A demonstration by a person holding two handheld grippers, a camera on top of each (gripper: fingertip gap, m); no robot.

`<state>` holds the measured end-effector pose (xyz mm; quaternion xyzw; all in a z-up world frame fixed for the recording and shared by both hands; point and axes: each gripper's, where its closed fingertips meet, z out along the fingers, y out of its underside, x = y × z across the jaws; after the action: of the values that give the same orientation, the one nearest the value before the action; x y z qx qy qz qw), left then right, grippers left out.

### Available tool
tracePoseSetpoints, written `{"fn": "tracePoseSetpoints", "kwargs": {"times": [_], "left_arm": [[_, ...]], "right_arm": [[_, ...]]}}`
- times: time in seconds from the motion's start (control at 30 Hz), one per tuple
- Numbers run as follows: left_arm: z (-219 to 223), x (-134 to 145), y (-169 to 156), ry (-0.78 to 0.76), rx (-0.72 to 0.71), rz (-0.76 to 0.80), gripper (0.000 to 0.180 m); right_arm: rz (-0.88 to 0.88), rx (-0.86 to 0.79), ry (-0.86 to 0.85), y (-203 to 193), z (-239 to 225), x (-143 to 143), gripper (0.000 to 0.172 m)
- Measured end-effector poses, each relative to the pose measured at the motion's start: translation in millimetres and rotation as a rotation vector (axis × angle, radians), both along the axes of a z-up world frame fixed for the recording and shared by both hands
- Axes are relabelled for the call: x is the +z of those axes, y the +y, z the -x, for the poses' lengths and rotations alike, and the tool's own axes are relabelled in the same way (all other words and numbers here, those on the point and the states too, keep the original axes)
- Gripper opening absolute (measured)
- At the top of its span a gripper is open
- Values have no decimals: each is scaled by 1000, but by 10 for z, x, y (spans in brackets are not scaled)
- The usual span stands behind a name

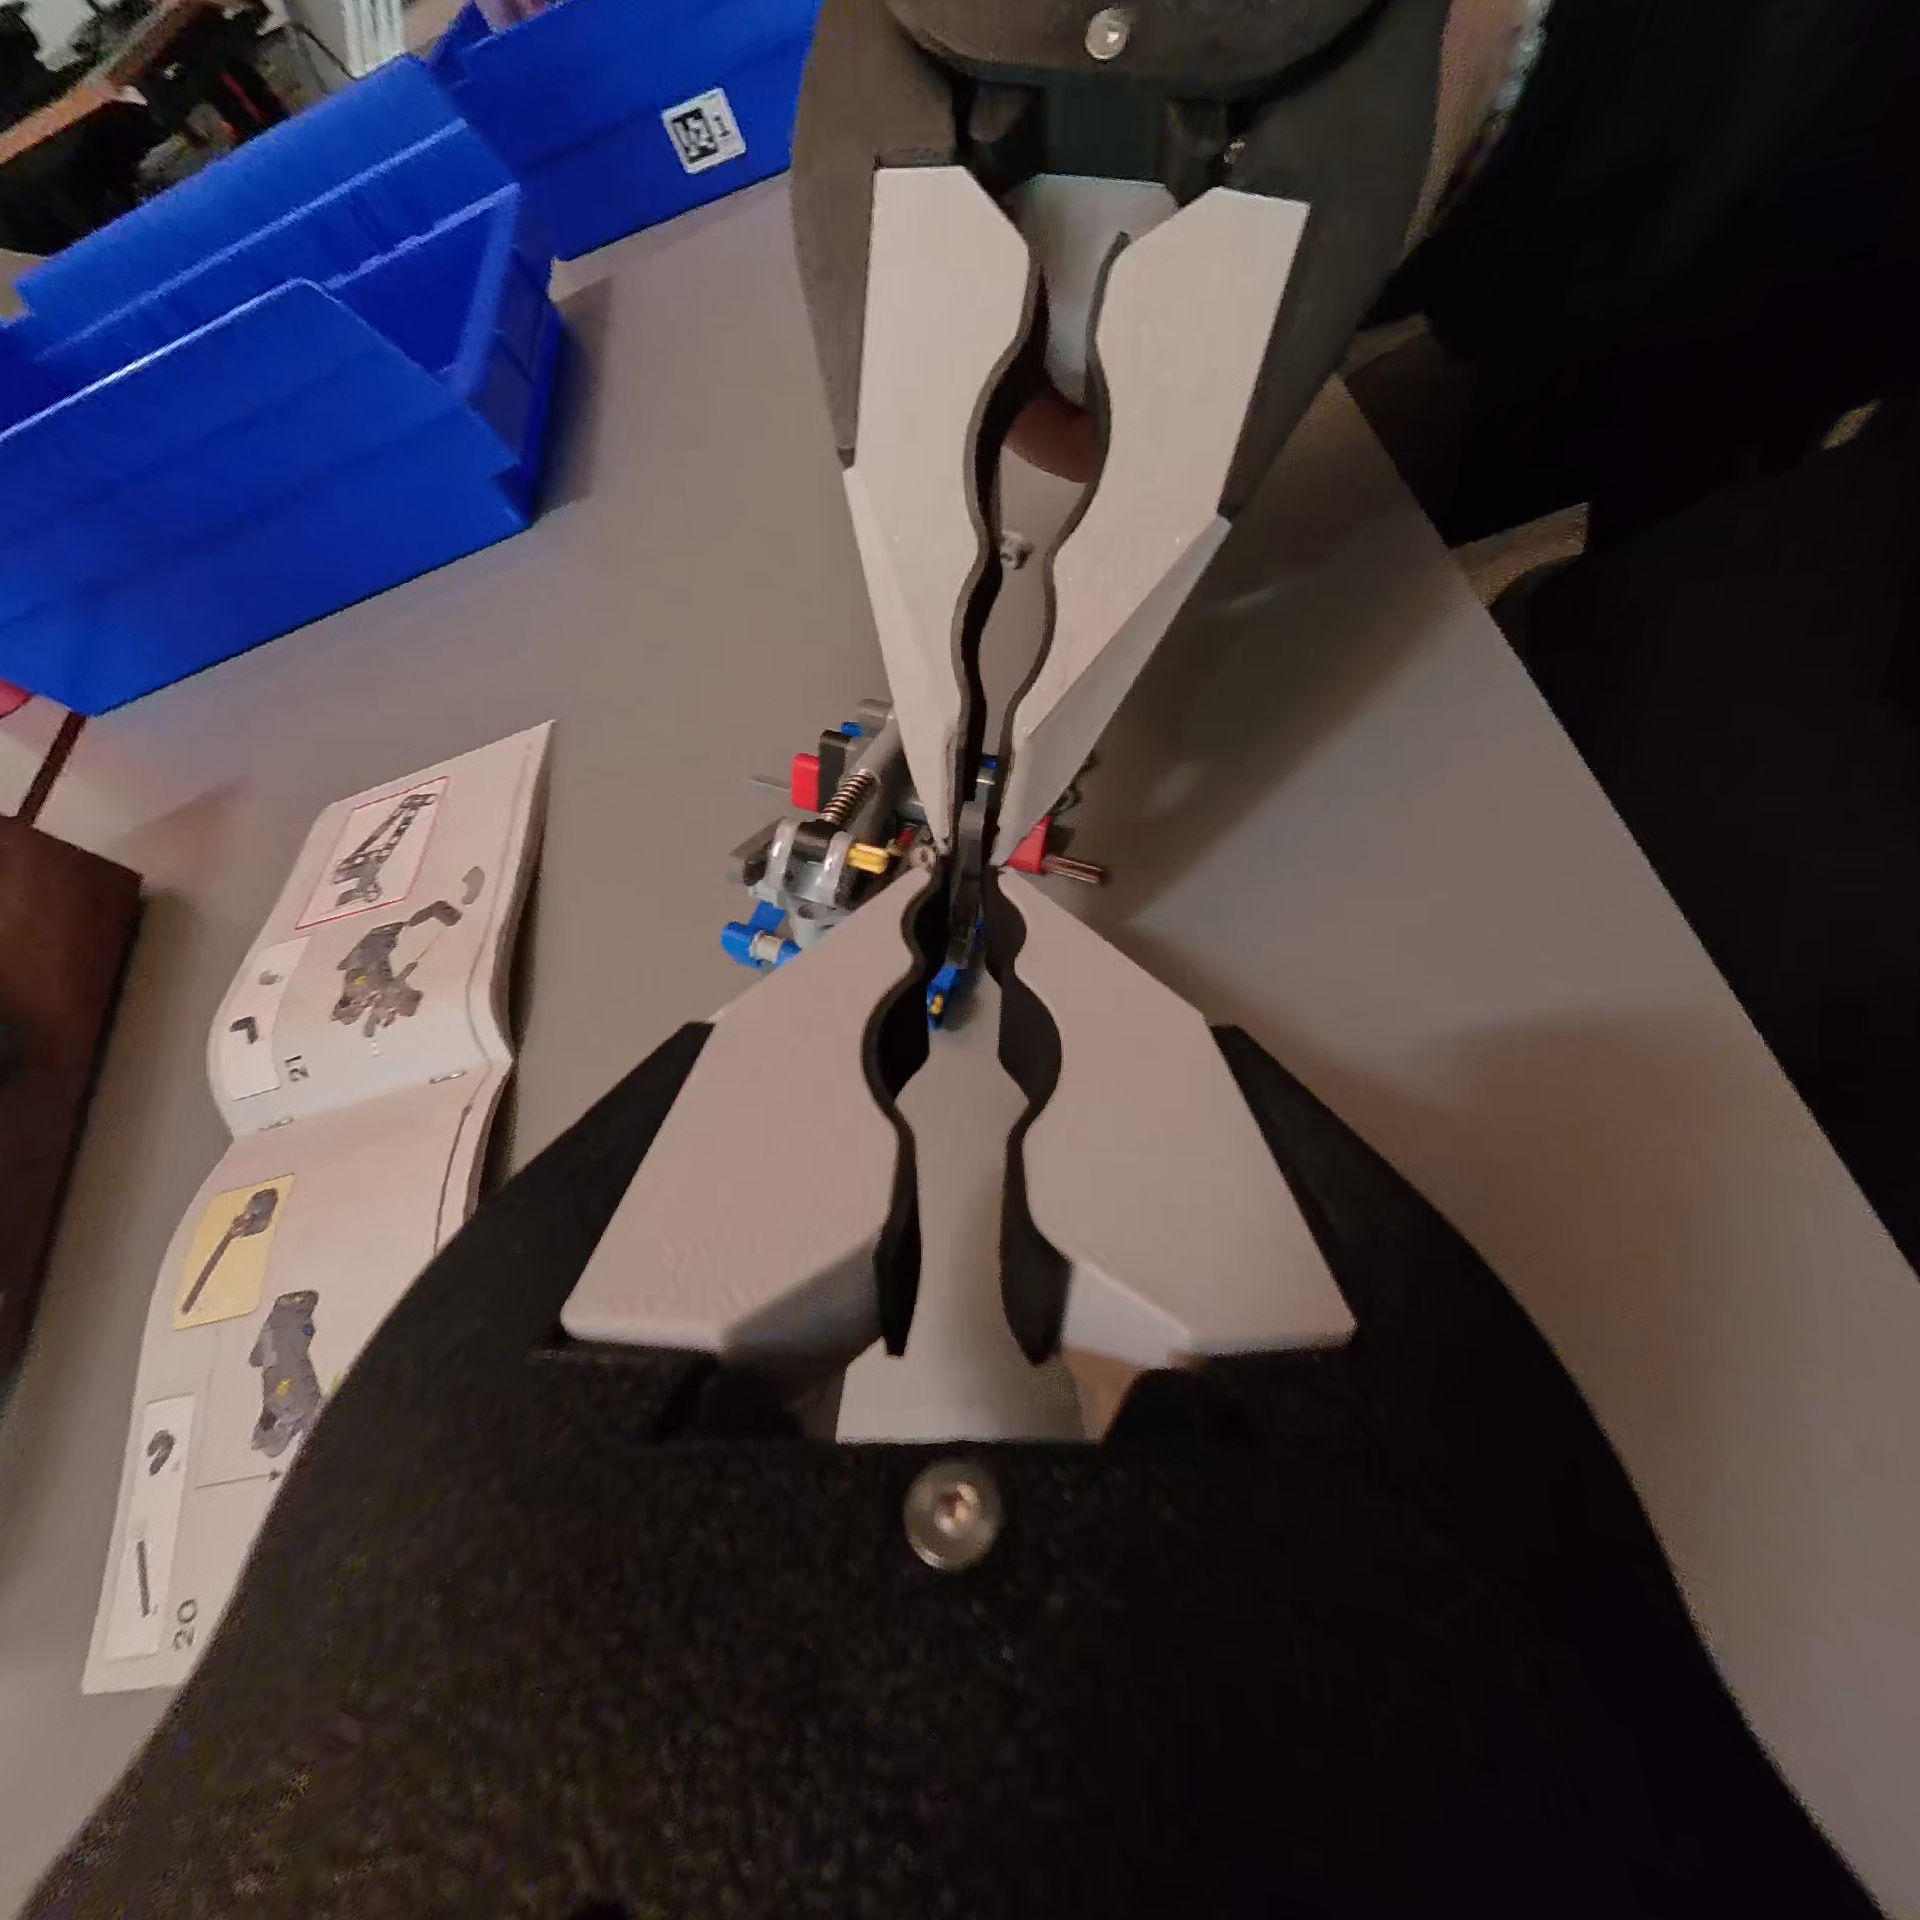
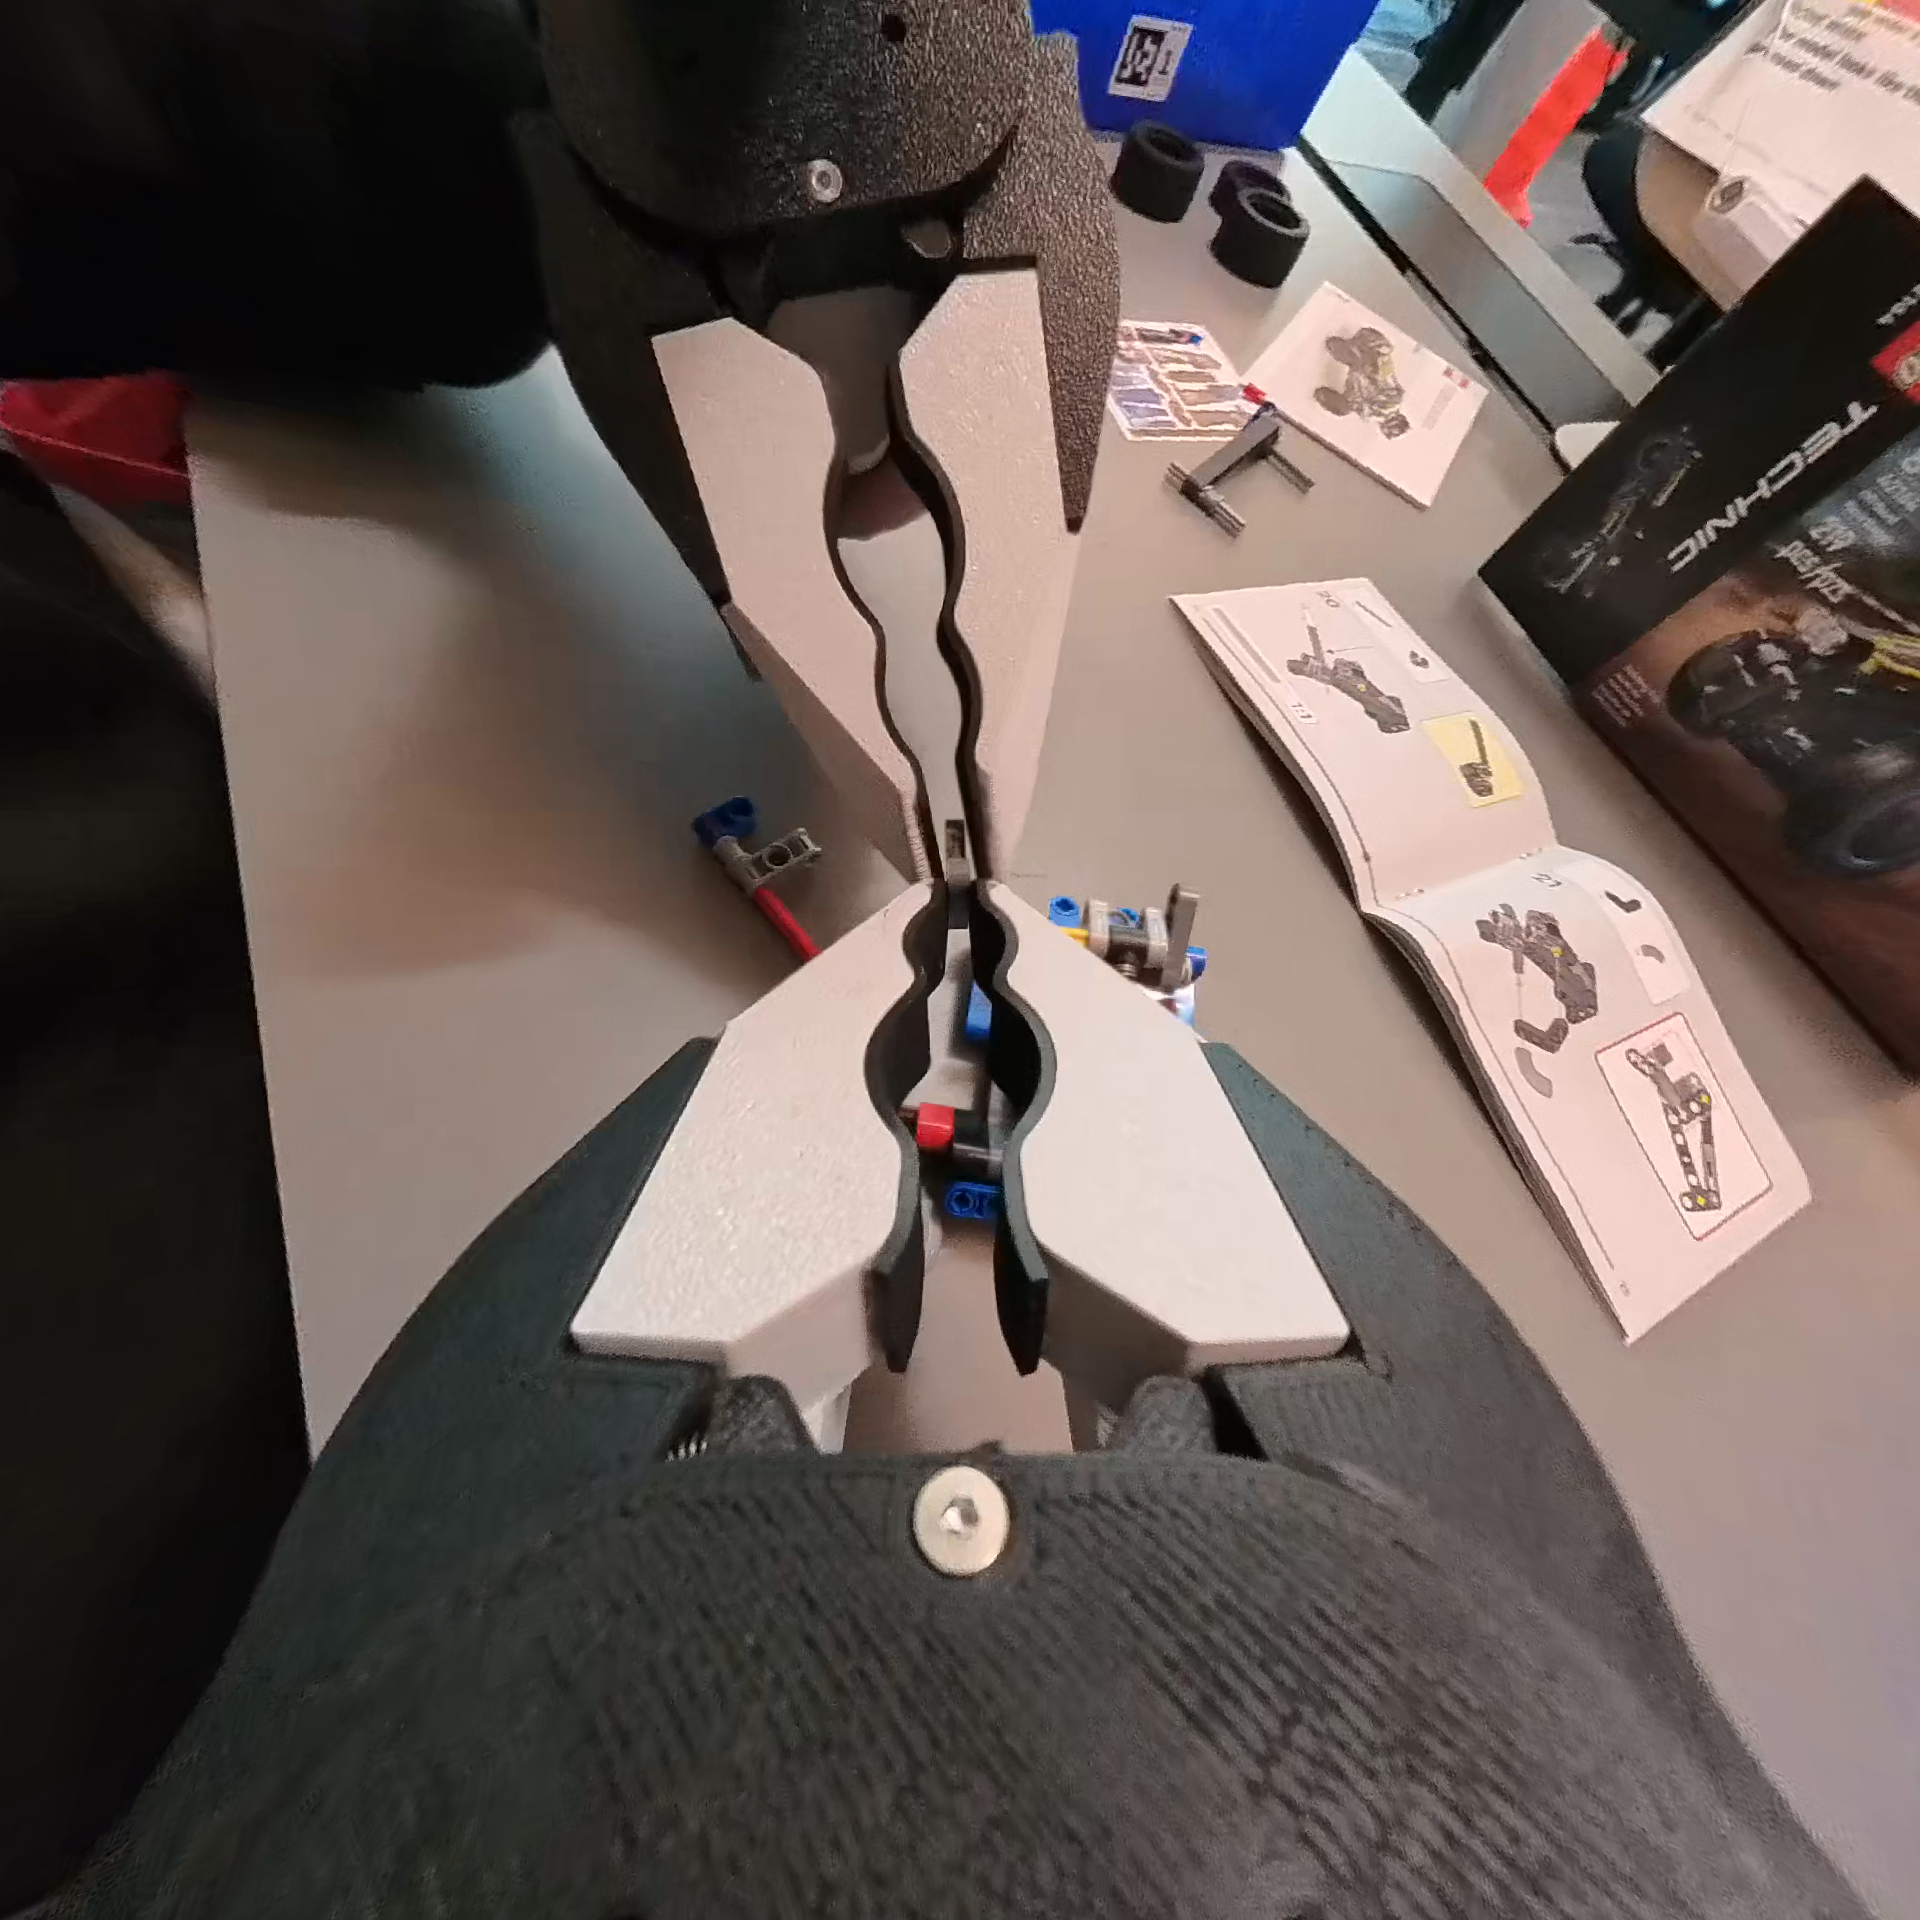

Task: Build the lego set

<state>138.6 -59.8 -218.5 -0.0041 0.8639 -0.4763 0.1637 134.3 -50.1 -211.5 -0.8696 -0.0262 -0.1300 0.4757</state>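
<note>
Dim, warm indoor light with soft shadows; slight motion blur, strong wide-angle bending at the edges

A shared workroom or lab set up for toy assembly: a grey table (image 2: 520, 623) carries an open instruction booklet (image 2: 1475, 914) at 3 o'clock, a toy kit box (image 2: 1714, 582) beyond it, loose tyres (image 2: 1205, 187) at 1 o'clock, and blue storage bins (image 1: 260, 416) at 10 o'clock, with more desks behind
</note>
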Motion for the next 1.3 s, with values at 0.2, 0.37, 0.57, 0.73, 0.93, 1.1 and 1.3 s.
{"fn": "tracePoseSetpoints", "kwargs": {"times": [0.2, 0.37, 0.57, 0.73, 0.93, 1.1, 1.3], "left_arm": [[-5, -32, -11, 27, -37, -17, 0], [-57, -64, 40, 123, -11, -5, 0], [-105, -58, 38, 168, -1, 22, 0], [-112, -127, 44, 189, 5, 18, 0], [-131, -87, 8, 218, 23, 84, 0], [-131, -63, -18, 216, 29, 114, 0], [-143, 8, -42, 196, 30, 168, 0]], "right_arm": [[46, -5, -23, -71, -26, -15, 8], [67, -146, -19, -277, -260, 24, 29], [112, -138, 20, -246, -330, -88, 24], [106, -110, 37, -173, -338, -131, 15], [100, -127, 30, -166, -381, -185, 3], [15, -121, 51, -173, -366, -109, 3], [-57, -87, 63, -206, -323, -85, 3]]}}
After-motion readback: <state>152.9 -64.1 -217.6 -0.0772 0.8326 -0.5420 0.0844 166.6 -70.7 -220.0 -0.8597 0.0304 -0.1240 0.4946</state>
